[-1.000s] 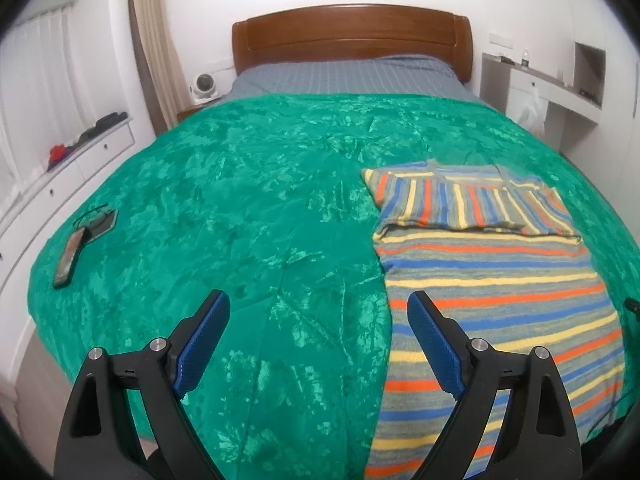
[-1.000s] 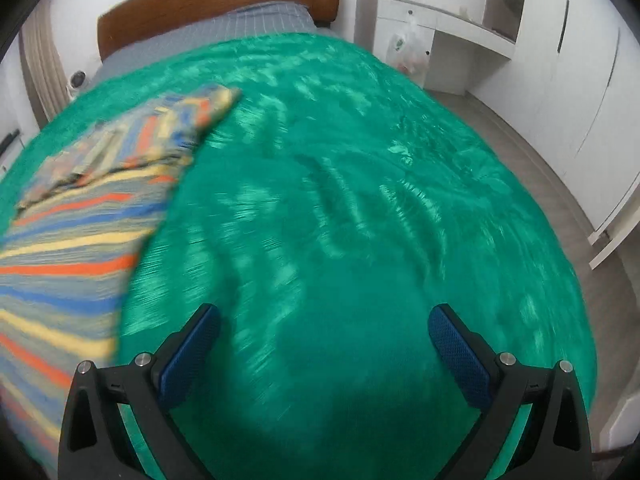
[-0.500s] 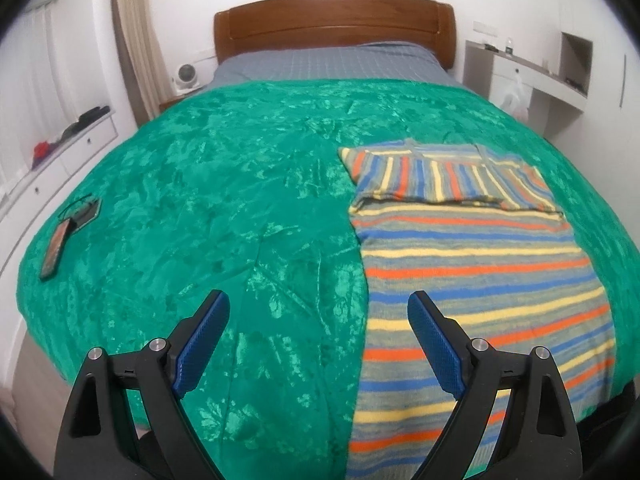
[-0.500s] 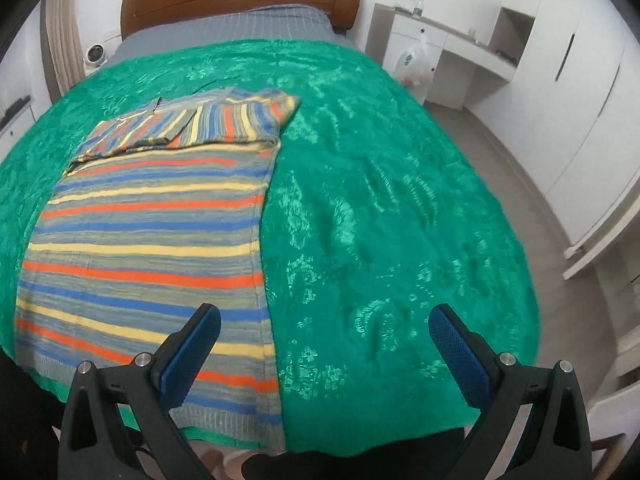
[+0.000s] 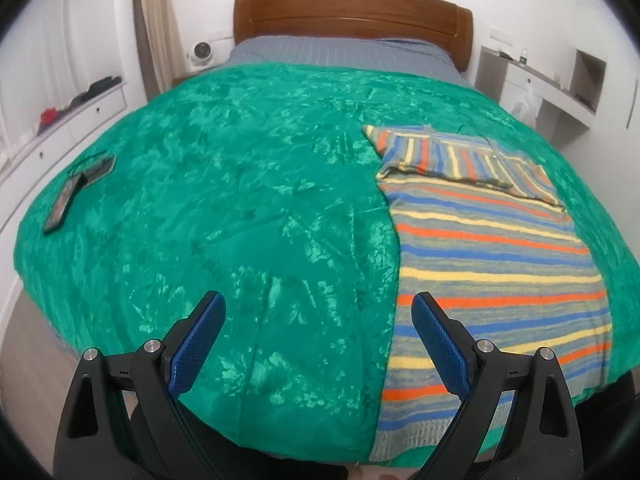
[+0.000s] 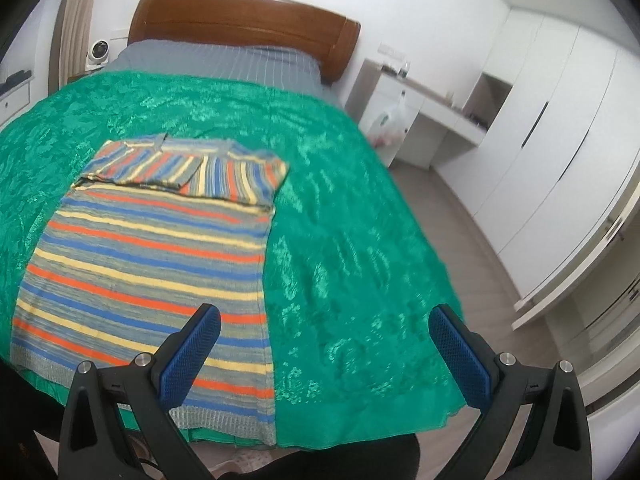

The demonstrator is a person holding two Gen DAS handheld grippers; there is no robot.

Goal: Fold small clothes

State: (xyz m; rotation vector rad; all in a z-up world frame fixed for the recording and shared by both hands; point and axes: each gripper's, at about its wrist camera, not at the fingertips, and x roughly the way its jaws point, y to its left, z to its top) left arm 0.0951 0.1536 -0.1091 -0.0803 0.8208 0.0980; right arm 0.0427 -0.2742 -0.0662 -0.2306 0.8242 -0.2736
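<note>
Both empty and spread wide: left gripper (image 5: 318,334) and right gripper (image 6: 324,340) should each pinch a hem corner of the striped sweater (image 6: 148,256), then lift evenly toward the folded sleeves (image 6: 188,172).

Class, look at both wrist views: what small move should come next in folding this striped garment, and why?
Probably lower both open claws, left and right, onto the near hem corners of the striped sweater. Its sleeves already lie folded across the top, the body lies flat on the green bedspread, and neither claw holds anything.
</note>
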